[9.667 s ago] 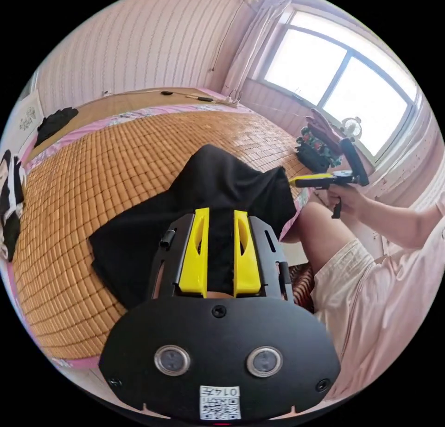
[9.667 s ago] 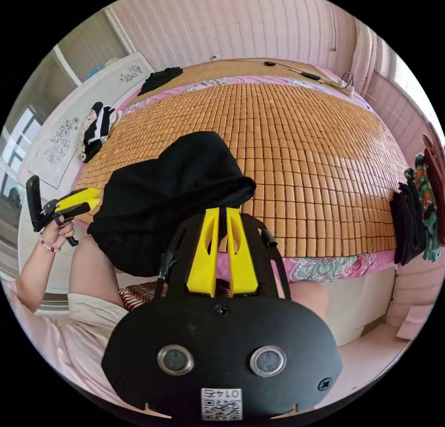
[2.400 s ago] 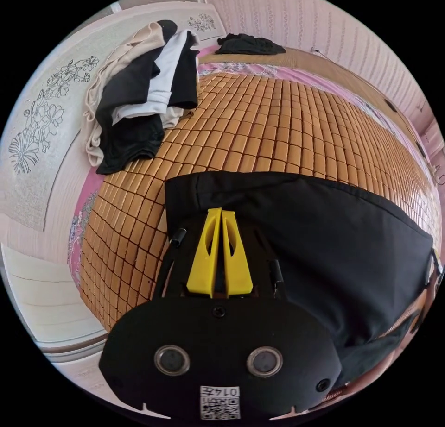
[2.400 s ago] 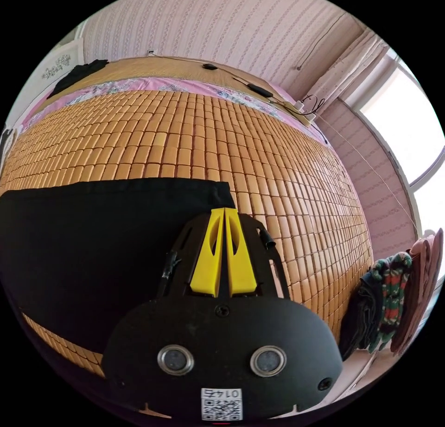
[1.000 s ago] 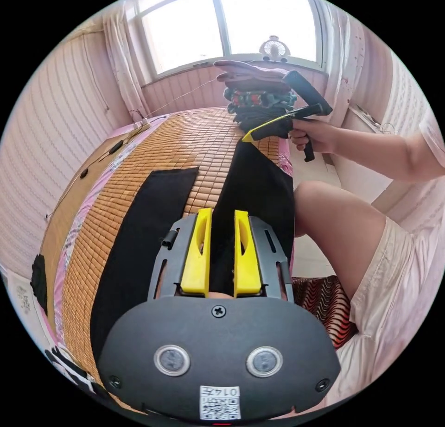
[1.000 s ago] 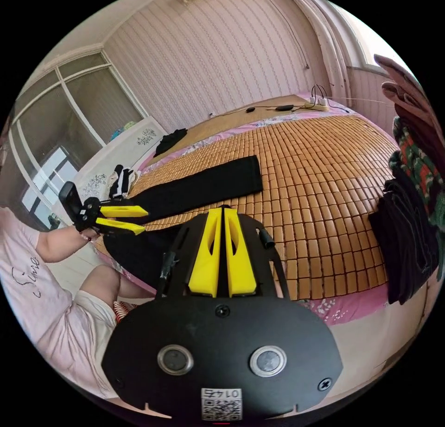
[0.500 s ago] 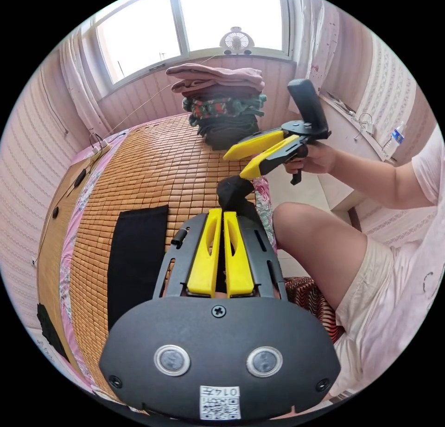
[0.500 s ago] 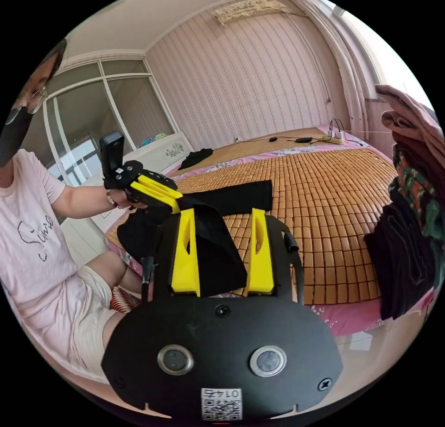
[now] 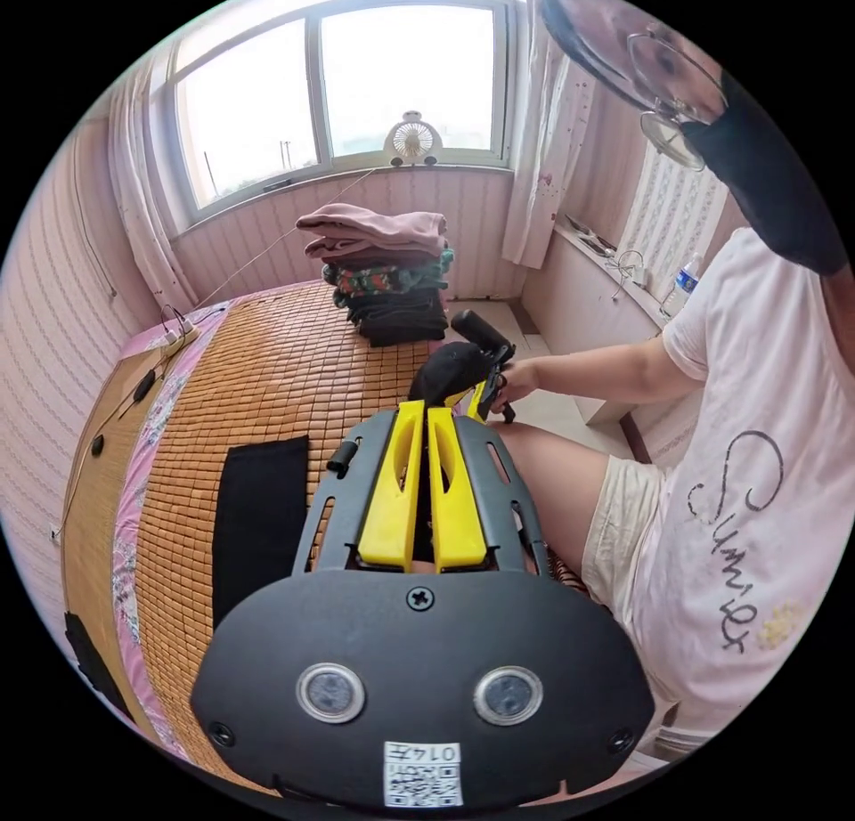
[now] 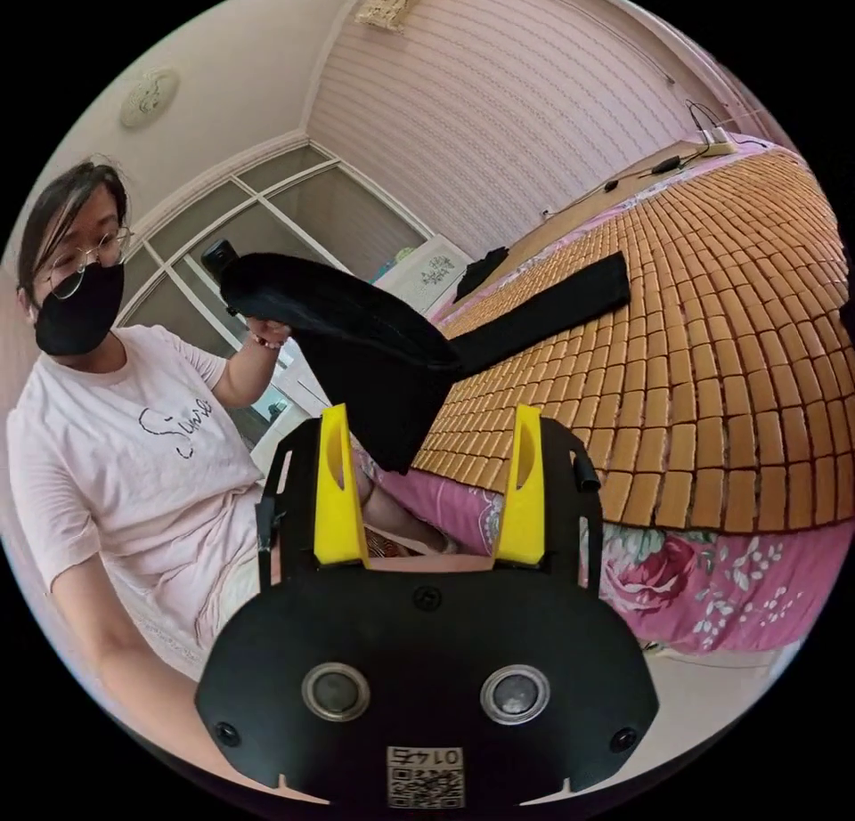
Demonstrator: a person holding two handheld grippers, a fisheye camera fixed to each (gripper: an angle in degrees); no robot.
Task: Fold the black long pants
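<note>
**Pants lifted off the bed by one hand-held gripper**

In the left gripper view, a bamboo mat [image 9: 267, 358] covered the bed, and one leg of the black long pants [image 9: 258, 509] lay flat on it at the left. The left hand-held gripper [image 9: 426, 411] sat in the middle of that view with its yellow jaws drawn together on black cloth, a bunched fold of which rose just beyond the jaw tips. Farther off, a stack of folded clothes [image 9: 385, 273] stood at the far edge of the mat under the window, with a small fan [image 9: 412, 140] on the sill. To the right, the right hand-held gripper [image 9: 481, 385] showed near that bunched fold, held by a hand [image 9: 515, 383]; its jaws could not be made out there. The person's pink shirt [image 9: 757, 500] carried cursive lettering, too bent by the lens to be read with certainty.

In the right gripper view, the person sat at the left, one hand raised holding the pants aloft. The cloth draped down from there, and one leg ran out flat across the mat to the right. The right hand-held gripper's jaws stood wide apart, with nothing between them, near the hanging cloth but clear of it. A code sticker on each gripper's body was left unread.
</note>
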